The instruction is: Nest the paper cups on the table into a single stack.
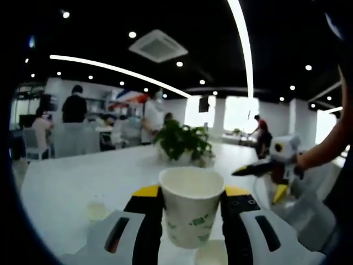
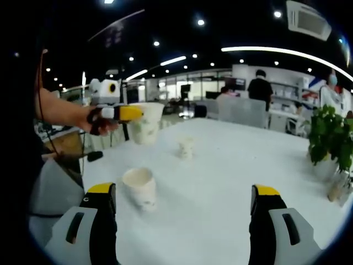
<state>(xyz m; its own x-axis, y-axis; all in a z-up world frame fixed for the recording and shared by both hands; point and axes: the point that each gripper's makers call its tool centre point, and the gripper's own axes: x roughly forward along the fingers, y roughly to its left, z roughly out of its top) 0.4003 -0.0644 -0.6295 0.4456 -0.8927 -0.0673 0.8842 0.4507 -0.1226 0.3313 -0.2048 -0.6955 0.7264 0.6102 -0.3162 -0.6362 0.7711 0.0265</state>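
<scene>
Left gripper (image 1: 191, 212) is pinching a paper cup (image 1: 191, 204) upright, mouth up, above the white table (image 1: 83, 176), while the right gripper (image 2: 185, 207) is hanging spread wide over open tabletop, two more cups (image 2: 140, 189) standing upright ahead.

A long white tabletop (image 2: 231, 165) runs through an open office under a dark ceiling (image 1: 182, 33) set with round spotlights, curved light strips (image 1: 110, 69) and a square air vent (image 1: 158, 46). A leafy potted plant (image 1: 182, 141) stands on it. Beyond are bright windows (image 1: 240, 113), white walls, chairs and several people (image 1: 73, 105).
</scene>
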